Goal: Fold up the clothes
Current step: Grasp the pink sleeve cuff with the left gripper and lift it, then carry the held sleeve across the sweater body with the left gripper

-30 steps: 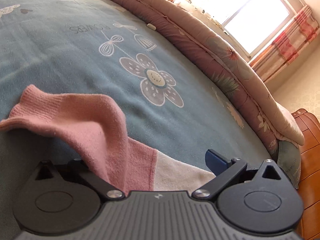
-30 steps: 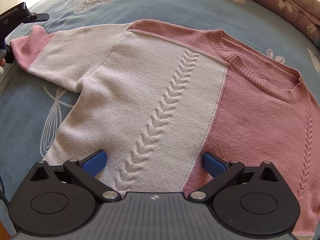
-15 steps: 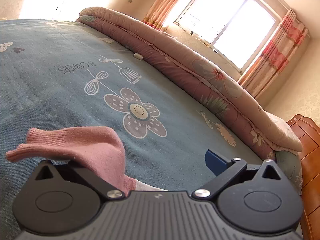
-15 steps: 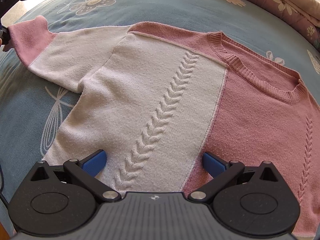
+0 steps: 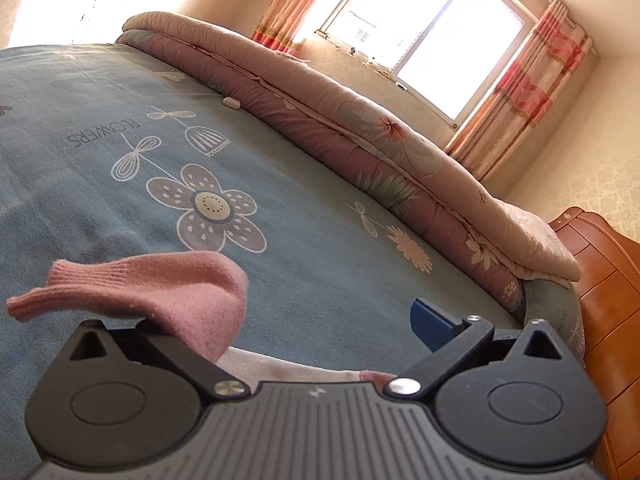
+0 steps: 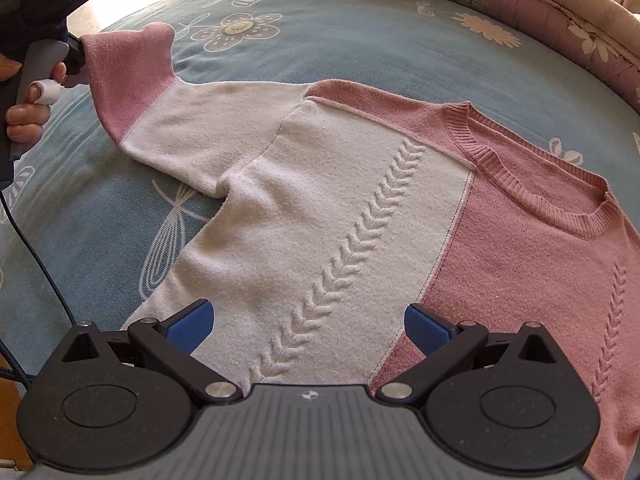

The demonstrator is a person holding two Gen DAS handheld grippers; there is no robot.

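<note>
Free: blue bedsheet (image 5: 320, 264) open beyond the lifted pink cuff (image 5: 160, 288) | Barrier: rolled quilt (image 5: 360, 136) along the far edge | Occupied: sweater (image 6: 340, 208) spread flat; right gripper (image 6: 308, 326) gapes above its hem

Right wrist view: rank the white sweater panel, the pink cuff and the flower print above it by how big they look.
1. white sweater panel
2. pink cuff, raised off the bed
3. flower print, though it lies farther from the camera, so its true size against the cuff is unsure.
</note>
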